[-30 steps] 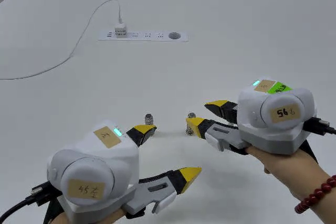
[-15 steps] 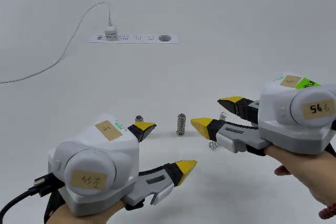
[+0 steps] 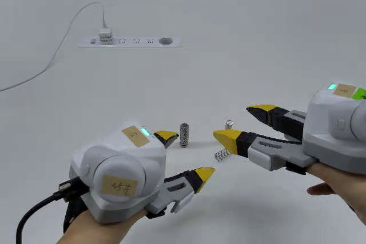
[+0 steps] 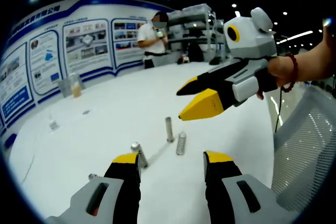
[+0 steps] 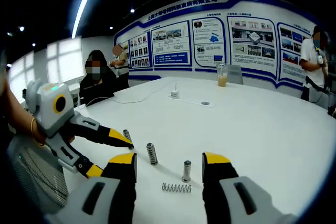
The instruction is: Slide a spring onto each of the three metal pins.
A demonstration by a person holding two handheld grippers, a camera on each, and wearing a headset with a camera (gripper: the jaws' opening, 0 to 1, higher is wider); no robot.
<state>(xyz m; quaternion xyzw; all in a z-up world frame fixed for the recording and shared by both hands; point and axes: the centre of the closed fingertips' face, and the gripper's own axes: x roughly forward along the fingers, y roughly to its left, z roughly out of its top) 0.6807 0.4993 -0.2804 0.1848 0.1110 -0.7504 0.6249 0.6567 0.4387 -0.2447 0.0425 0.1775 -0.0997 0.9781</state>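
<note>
Right gripper (image 5: 169, 161) is held wide, empty; the loose spring (image 5: 176, 187), seemingly light and squashy, is best pinched mid-coil.

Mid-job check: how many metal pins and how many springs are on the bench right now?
Metal pins: 3 (1 bare)
Springs: 3 (2 on pins, 1 lying loose)
Total: 6

Handwritten tan label (image 3: 120, 186) on left tongs (image 3: 189, 154), unreadable, wall posters (image 5: 210, 34) too small
</note>
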